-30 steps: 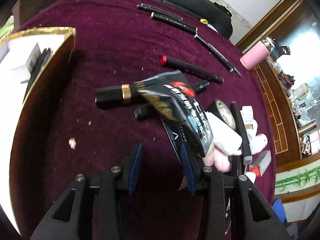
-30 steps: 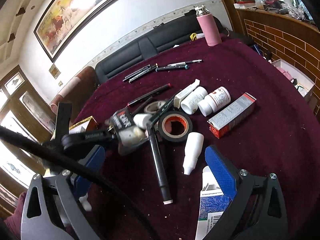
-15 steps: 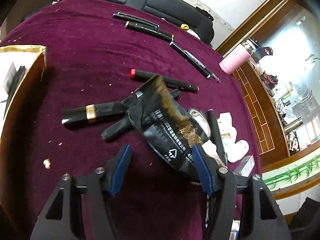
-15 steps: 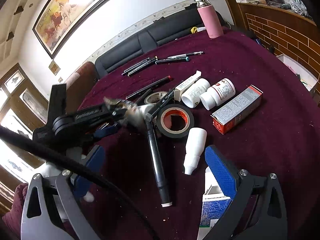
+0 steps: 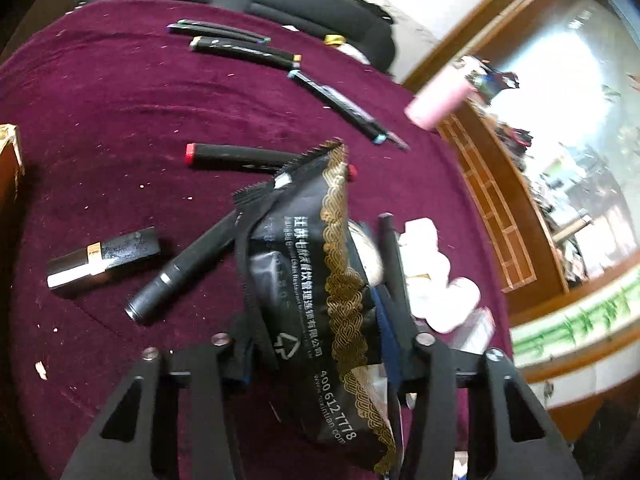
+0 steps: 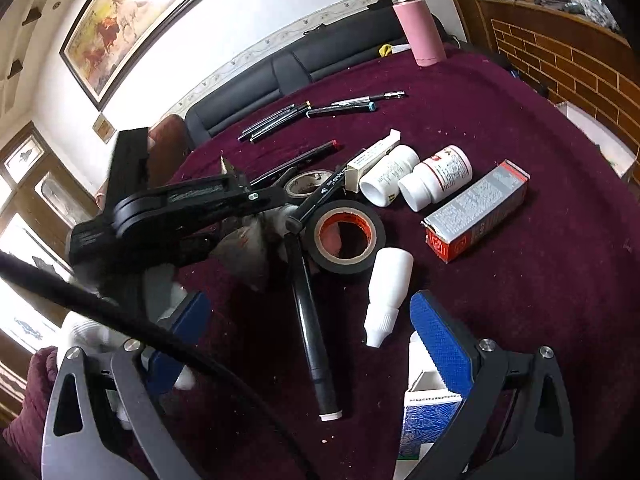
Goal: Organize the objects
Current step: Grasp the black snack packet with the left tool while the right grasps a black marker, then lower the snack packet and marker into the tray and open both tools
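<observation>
A black snack packet (image 5: 312,280) with gold trim stands lengthwise between the fingers of my left gripper (image 5: 316,340). The jaws are closing and both pads press its sides. Seen from the right wrist, the left gripper (image 6: 256,200) reaches in from the left over the pile, and the packet there is a blur. My right gripper (image 6: 312,344) hovers open and wide above the maroon cloth. A black marker (image 6: 310,320) lies on the table under the gap, untouched. A blue and white box (image 6: 424,420) sits beneath its right finger.
A black tape roll (image 6: 344,236), a white dropper bottle (image 6: 386,296), two white pill bottles (image 6: 436,178) and a red and grey carton (image 6: 476,212) crowd the middle. A lipstick (image 5: 100,256) and several markers (image 5: 244,52) lie scattered. A pink flask (image 6: 418,28) stands far back. A gold-rimmed box (image 5: 10,152) is at left.
The left jaws spread wide around the black packet, then came in on its sides. The packet turned to lie lengthwise between the fingers. The left gripper shifted toward the pile; the right stayed still.
</observation>
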Demonstrator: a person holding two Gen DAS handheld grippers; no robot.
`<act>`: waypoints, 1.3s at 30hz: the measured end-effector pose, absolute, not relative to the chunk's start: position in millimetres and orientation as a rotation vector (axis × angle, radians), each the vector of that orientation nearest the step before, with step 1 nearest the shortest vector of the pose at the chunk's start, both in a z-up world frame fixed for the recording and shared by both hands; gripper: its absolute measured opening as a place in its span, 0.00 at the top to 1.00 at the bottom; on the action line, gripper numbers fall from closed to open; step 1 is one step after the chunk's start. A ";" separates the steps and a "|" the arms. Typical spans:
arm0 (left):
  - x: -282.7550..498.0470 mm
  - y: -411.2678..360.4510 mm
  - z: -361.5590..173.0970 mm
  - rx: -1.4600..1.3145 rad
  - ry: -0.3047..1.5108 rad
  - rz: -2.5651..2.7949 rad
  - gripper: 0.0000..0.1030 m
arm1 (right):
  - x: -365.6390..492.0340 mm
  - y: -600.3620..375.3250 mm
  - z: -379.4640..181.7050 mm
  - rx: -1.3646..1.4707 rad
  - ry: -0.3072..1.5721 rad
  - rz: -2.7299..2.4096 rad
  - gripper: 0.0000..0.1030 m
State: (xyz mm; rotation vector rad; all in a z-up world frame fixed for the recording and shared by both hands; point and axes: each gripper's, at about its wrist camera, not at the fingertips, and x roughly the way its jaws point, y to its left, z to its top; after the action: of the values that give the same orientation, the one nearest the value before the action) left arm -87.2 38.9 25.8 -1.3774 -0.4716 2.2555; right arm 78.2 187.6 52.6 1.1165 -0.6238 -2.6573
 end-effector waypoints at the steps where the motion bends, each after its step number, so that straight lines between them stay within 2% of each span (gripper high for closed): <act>1: -84.4 34.3 28.3 -1.362 -0.479 2.237 0.64 | 77.6 186.5 54.0 1.120 -0.605 -2.658 0.01; 4: -67.9 14.2 41.8 -1.294 -0.509 2.219 0.64 | 74.1 175.9 56.3 1.138 -0.500 -2.663 0.05; 6: -53.4 -2.6 52.9 -1.246 -0.562 2.207 0.64 | 68.1 162.3 54.1 1.178 -0.387 -2.664 0.15; 10: -23.8 -36.4 72.0 -1.155 -0.635 2.191 0.64 | 50.7 137.5 38.1 1.308 -0.219 -2.647 0.57; 11: -15.2 -46.3 76.3 -1.134 -0.657 2.187 0.64 | 44.0 132.8 31.5 1.357 -0.181 -2.651 0.63; 13: -5.8 -57.8 80.6 -1.108 -0.673 2.185 0.64 | 33.0 127.9 18.6 1.426 -0.145 -2.649 0.86; 15: 6.4 -73.2 86.4 -1.080 -0.662 2.205 0.64 | 32.6 132.0 20.4 1.415 -0.176 -2.660 0.89; 17: 16.3 -86.7 91.4 -1.050 -0.652 2.228 0.64 | 36.1 143.0 24.8 1.402 -0.326 -2.601 0.88; 27: 46.7 -184.2 99.1 -0.958 -0.769 2.366 0.64 | 61.5 163.6 41.6 1.289 -0.810 -2.275 0.88; 32: 41.1 -221.9 96.5 -0.999 -0.763 2.433 0.64 | 49.5 122.5 66.1 1.239 -0.840 -2.124 0.88; 39: 7.2 -258.2 107.3 -1.080 -0.591 2.541 0.64 | -0.1 19.3 89.0 1.252 -0.742 -1.998 0.88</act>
State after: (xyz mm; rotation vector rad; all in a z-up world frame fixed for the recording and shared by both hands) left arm 7.2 -258.2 107.3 -1.0804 -0.5910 2.5412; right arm -0.1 19.3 89.0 1.2520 -0.7420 -1.9982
